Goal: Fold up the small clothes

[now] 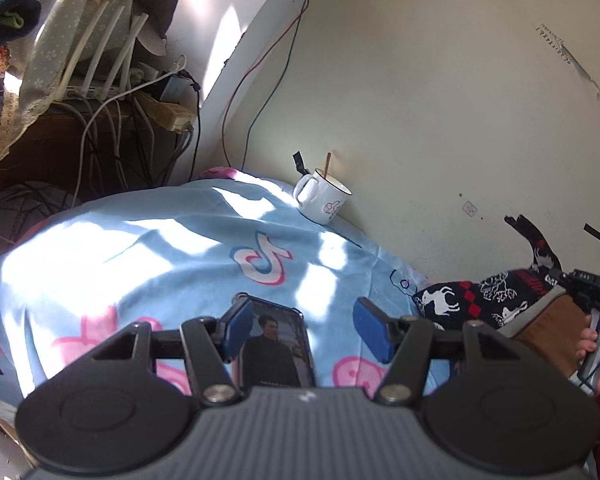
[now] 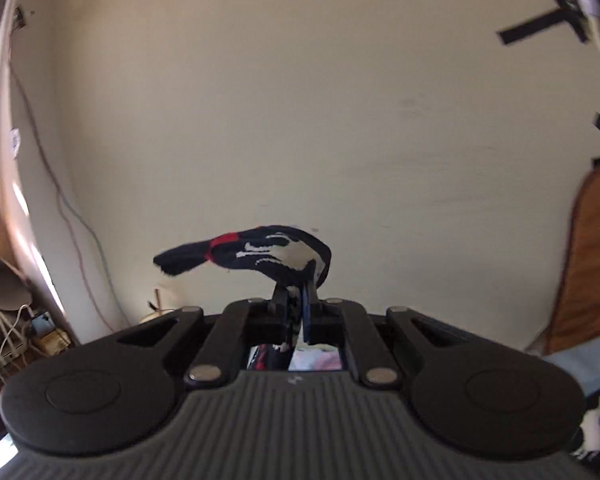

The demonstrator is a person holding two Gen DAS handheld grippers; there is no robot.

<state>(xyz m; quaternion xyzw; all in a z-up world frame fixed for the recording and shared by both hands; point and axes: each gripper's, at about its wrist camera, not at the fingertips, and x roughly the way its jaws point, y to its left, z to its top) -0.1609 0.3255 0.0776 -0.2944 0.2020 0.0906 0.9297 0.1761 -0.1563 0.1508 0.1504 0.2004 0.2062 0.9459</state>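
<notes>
Against cream wall (image 2: 340, 100) — navy reindeer-patterned sock (image 2: 260, 254), pinched.

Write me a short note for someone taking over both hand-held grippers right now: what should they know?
Right hand-held gripper: shut on the dark patterned garment, one end lifted off the bed toward the wall.
Left hand-held gripper: open, holding nothing, hovering over the blue sheet with a phone below it.
The rest of the garment lies bunched on the bed, right of the left gripper. A mug stands by the wall.
Done: one end gripped and raised.
Left: no fold is visible yet; lay it flat, fold it, set it down.
</notes>
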